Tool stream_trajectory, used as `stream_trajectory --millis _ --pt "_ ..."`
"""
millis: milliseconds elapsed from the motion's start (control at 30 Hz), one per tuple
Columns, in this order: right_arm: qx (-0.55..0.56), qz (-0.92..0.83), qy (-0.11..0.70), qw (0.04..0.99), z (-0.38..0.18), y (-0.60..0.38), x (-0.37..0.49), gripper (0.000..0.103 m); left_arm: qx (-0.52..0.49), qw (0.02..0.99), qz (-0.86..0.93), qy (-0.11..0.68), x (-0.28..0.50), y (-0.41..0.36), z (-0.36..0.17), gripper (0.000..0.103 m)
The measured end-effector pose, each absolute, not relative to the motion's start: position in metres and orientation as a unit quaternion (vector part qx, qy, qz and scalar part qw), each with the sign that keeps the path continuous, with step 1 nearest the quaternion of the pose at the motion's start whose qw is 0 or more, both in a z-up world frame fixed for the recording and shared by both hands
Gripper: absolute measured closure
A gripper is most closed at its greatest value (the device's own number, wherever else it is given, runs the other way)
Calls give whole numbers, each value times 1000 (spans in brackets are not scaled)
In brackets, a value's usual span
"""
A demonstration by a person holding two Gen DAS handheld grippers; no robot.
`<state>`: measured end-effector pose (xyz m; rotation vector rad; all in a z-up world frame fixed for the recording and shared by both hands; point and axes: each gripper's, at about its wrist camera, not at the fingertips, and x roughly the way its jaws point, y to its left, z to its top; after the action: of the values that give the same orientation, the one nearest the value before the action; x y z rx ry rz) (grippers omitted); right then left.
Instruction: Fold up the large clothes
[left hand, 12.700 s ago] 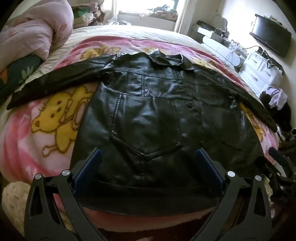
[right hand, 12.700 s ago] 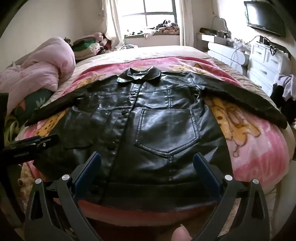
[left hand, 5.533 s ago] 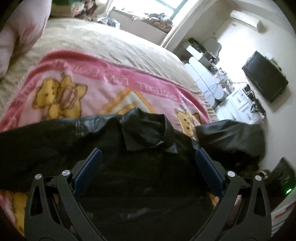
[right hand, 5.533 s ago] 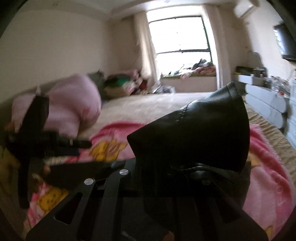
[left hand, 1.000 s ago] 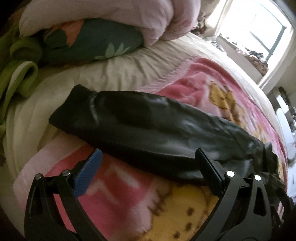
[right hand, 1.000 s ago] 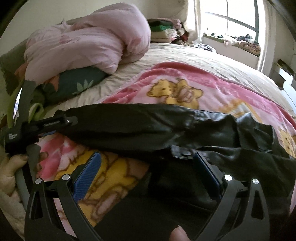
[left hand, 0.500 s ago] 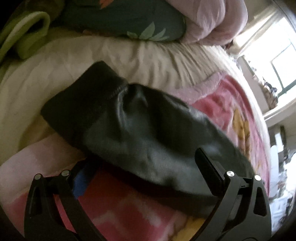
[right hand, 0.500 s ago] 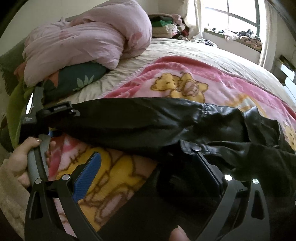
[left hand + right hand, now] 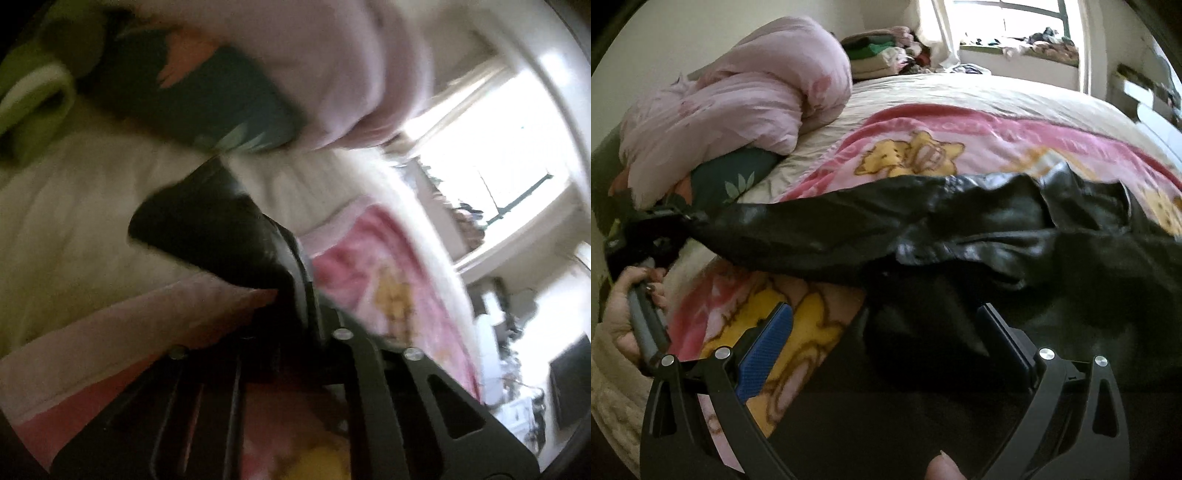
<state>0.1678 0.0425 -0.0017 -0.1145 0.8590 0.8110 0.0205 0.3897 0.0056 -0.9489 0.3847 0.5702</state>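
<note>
A black leather jacket (image 9: 1015,229) lies on a pink cartoon blanket (image 9: 923,147) on the bed. My left gripper (image 9: 284,273) is shut on the cuff of the jacket's sleeve (image 9: 207,221). In the right wrist view it (image 9: 665,225) holds the sleeve (image 9: 812,236) lifted off the bed at the left. My right gripper (image 9: 882,339) is open, its blue-padded fingers (image 9: 764,347) low over the jacket's body near the shoulder.
A pink duvet (image 9: 738,96) and a dark floral pillow (image 9: 731,177) are piled at the head of the bed. Folded clothes (image 9: 879,51) sit by the window (image 9: 1015,14). A white dresser and TV (image 9: 569,380) stand at the right.
My left gripper has closed on the sleeve cuff and raised and tilted it. The sleeve now hangs stretched above the blanket. My right gripper stays open over the jacket.
</note>
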Motion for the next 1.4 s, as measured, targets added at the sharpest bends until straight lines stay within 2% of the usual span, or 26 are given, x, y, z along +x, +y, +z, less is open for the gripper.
stream_trajectory --millis 367,700,1100,1400 --pt "-10 326 395 859 12 -41 160 5 -352 907 187 134 29 318 95 102" --pt "36 280 390 876 20 -110 158 5 -305 936 116 135 63 253 138 102" --pt "97 220 368 898 34 -189 158 5 -255 954 9 154 109 170 162 102" --pt "161 158 342 912 38 -247 160 5 -188 953 -95 219 153 88 138 102"
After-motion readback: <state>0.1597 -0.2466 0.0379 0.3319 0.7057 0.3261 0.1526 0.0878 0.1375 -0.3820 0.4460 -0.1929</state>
